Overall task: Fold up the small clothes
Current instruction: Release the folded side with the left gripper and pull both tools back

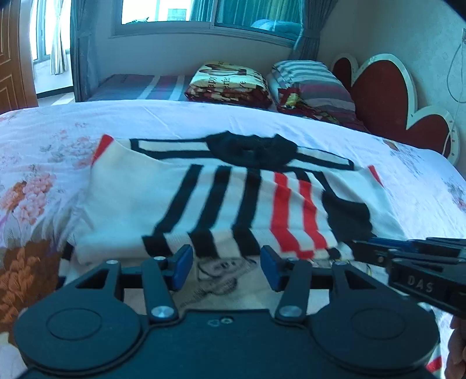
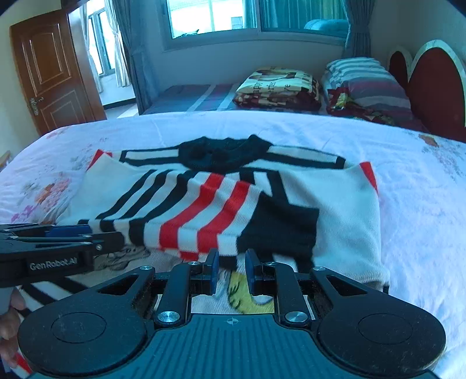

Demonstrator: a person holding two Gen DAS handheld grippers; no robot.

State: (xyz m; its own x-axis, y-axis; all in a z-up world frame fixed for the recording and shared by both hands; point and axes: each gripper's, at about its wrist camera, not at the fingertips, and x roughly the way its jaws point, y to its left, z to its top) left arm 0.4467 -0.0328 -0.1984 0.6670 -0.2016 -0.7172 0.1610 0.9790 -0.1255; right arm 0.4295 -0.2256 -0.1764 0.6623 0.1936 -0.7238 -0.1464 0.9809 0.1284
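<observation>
1. Bedroom setting: a bed with a white floral bedsheet (image 1: 43, 163) fills the centre of both views; a window (image 2: 215, 17) runs along the top, a brown panelled door (image 2: 49, 70) stands at upper left of the right wrist view, and a red heart-shaped headboard (image 1: 387, 96) sits at upper right.
2. Background items: a folded printed blanket (image 1: 230, 84) and a striped pillow (image 1: 308, 81) lie side by side beyond the sheet.
3. Left gripper (image 1: 227, 268): points down and forward over the near edge of the garment. Its blue-padded jaws stand about half apart, with cloth showing below the gap; nothing is pinched.
4. Right gripper (image 2: 231, 272): same downward tilt, entering the left wrist view from the lower right. Its jaws leave a narrow gap; the pads do not appear to press on fabric.
5. Knit sweater (image 2: 343, 204): lies at centre of the bed, white with black and red stripes, a black block and a black collar at the far edge. Its lower part is folded up over the body, and the knit looks soft and thick.
</observation>
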